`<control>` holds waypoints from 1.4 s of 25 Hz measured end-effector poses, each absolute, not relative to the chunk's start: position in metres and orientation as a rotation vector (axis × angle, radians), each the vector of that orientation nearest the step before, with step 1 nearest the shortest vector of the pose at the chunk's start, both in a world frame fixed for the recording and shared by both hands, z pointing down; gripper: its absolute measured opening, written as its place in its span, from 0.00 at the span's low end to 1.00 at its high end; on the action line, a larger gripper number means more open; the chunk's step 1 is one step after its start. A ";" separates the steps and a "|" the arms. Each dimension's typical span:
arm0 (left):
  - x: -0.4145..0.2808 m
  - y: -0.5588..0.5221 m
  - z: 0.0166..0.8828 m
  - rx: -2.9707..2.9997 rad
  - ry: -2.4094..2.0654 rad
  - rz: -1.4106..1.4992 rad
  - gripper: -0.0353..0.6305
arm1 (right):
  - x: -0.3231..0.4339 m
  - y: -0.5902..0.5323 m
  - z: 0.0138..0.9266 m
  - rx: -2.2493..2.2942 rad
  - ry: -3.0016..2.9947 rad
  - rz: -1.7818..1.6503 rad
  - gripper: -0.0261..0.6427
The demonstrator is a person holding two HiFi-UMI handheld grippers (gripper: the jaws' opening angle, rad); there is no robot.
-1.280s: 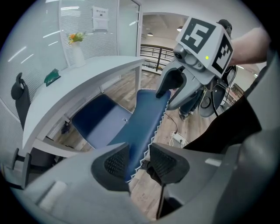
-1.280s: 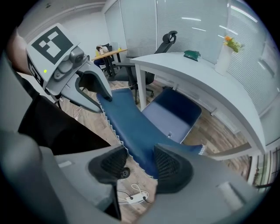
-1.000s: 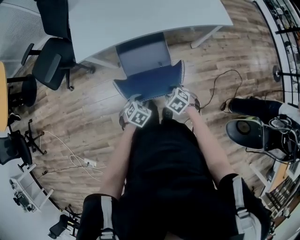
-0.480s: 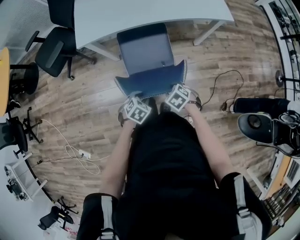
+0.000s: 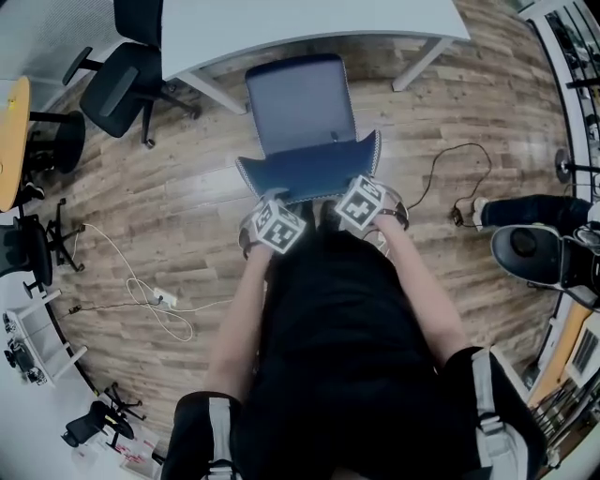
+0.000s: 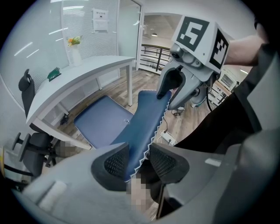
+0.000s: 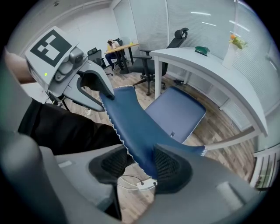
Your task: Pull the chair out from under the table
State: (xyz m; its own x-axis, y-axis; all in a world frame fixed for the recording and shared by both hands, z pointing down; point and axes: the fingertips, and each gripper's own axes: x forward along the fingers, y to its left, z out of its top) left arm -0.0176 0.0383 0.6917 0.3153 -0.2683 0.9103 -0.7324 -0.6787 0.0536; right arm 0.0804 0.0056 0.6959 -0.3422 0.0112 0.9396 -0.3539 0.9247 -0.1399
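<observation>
- The blue chair [image 5: 300,112] stands on the wood floor [image 5: 469,103], directly in front of the person. Its seat is almost wholly out from under the white table [image 5: 300,23], with only the far edge near the table's rim.
- The left gripper [image 6: 140,162] is clamped over the top edge of the chair's backrest [image 5: 309,173] at its left end, with the blue fabric pinched between the mesh pads.
- The right gripper [image 7: 142,168] grasps the same top edge at the right end, the backrest running between its jaws.
- Both grippers point steeply down, side by side.
- A black office chair [image 5: 122,80] sits near the table's left end.
</observation>
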 end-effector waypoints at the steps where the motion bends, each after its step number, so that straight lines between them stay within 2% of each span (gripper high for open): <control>1: -0.017 0.042 0.691 2.124 -0.883 1.331 0.28 | 0.081 0.010 0.695 0.250 -1.889 0.385 0.32; 18: -0.050 0.078 0.687 2.186 -0.792 1.333 0.28 | 0.050 0.056 0.692 0.290 -1.847 0.445 0.31; 35: -0.081 0.158 0.677 2.287 -0.586 1.339 0.27 | 0.023 0.146 0.686 0.360 -1.808 0.514 0.31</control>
